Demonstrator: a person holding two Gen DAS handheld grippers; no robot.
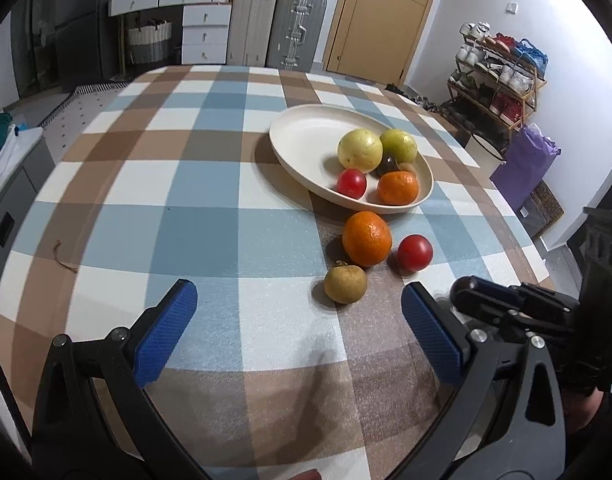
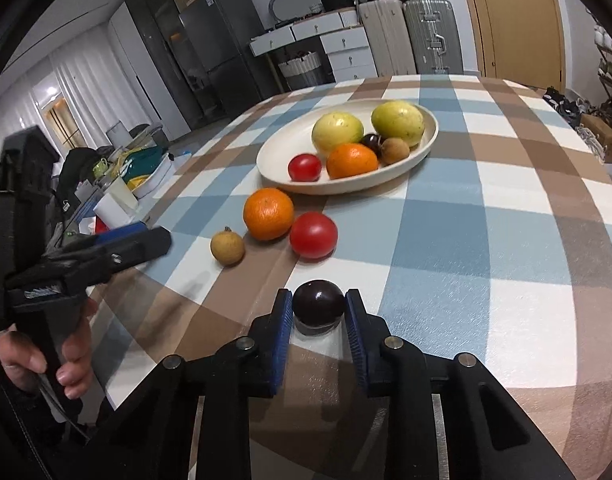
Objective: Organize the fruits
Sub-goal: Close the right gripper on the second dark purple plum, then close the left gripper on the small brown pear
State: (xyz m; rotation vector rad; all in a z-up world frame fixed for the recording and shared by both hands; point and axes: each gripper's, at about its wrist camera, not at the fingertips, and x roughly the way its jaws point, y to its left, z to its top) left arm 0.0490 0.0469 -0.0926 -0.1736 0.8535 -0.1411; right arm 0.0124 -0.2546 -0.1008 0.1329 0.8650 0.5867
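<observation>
My right gripper (image 2: 318,304) is shut on a dark purple plum (image 2: 318,302) just above the checked tablecloth, its blue pads pressing both sides; in the left wrist view that plum (image 1: 463,286) shows at the tip of the right gripper (image 1: 471,294). My left gripper (image 1: 300,300) stands open with nothing between its fingers, a little short of a small brown fruit (image 1: 345,283). Beyond it lie an orange (image 1: 366,238) and a red tomato (image 1: 414,253). The cream plate (image 1: 306,128) holds two yellow-green fruits, a tomato, an orange, a dark plum and a brown fruit.
The plate (image 2: 274,156) sits toward the table's far side. A person's hand (image 2: 72,352) grips the left gripper's handle at the table's left edge. Suitcases, white drawers and a wooden door stand behind the table; a shoe rack (image 1: 497,80) is at right.
</observation>
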